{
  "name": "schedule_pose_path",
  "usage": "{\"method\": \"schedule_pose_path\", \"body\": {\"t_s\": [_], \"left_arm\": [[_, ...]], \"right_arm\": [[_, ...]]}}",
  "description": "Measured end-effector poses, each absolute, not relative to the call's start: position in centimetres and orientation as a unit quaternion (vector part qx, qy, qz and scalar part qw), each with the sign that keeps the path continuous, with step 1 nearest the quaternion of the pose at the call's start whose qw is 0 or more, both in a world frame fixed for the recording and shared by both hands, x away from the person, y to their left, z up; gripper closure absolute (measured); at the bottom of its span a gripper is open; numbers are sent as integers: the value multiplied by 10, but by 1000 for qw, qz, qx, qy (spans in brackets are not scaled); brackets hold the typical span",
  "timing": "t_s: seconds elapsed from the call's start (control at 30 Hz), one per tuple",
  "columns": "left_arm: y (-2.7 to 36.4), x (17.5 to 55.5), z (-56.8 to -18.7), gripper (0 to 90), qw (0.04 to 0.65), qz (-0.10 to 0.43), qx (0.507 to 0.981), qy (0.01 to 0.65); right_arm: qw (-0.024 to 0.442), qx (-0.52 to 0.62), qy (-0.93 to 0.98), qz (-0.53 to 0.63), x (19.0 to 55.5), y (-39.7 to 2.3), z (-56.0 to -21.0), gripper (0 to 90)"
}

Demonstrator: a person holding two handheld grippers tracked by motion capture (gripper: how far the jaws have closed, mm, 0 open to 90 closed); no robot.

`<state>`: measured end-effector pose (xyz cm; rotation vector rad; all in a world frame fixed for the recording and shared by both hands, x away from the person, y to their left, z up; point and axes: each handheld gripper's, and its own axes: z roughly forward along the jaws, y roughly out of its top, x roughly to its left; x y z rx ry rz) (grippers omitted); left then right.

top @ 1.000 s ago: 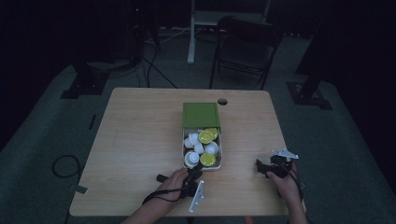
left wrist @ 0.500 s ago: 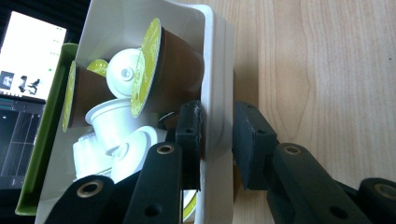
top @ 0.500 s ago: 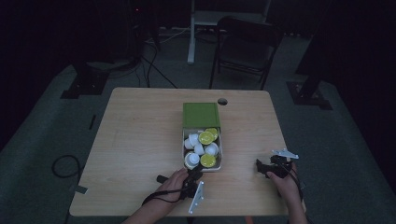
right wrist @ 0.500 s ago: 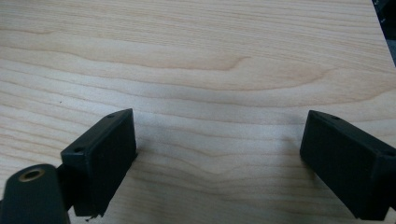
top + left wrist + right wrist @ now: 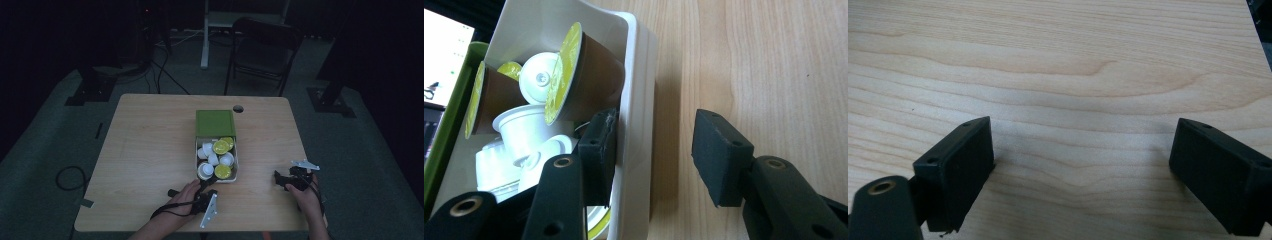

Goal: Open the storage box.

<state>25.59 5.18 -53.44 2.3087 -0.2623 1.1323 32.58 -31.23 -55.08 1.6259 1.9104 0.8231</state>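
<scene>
— Where's the box (image 5: 216,150)?

— Mid-table (image 5: 150,150), full of cups (image 5: 584,75). The left gripper (image 5: 654,150) has just opened; its jaws straddle the near wall, loose. Lift away cleanly without snagging.

— The right gripper (image 5: 1083,170)?

— Wide, holding nothing.

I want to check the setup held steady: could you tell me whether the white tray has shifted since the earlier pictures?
No. The white tray lies below the green lid, as before.

High view overhead, facing table (image 5: 150,150); gripper views close, sharing its wood
</scene>
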Motion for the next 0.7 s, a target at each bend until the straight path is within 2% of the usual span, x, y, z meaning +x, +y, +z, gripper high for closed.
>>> {"method": "schedule_pose_path", "body": {"t_s": [0.2, 0.5, 0.7], "left_arm": [[54, 258, -526, 508, 326, 398, 856, -58], [62, 258, -520, 508, 365, 371, 854, -26], [70, 260, -515, 451, 395, 342, 853, 11]], "right_arm": [[248, 597, 701, 302, 326, -312, -551, 102], [248, 597, 701, 302, 326, -312, -551, 102], [248, 597, 701, 302, 326, -312, -551, 102]]}}
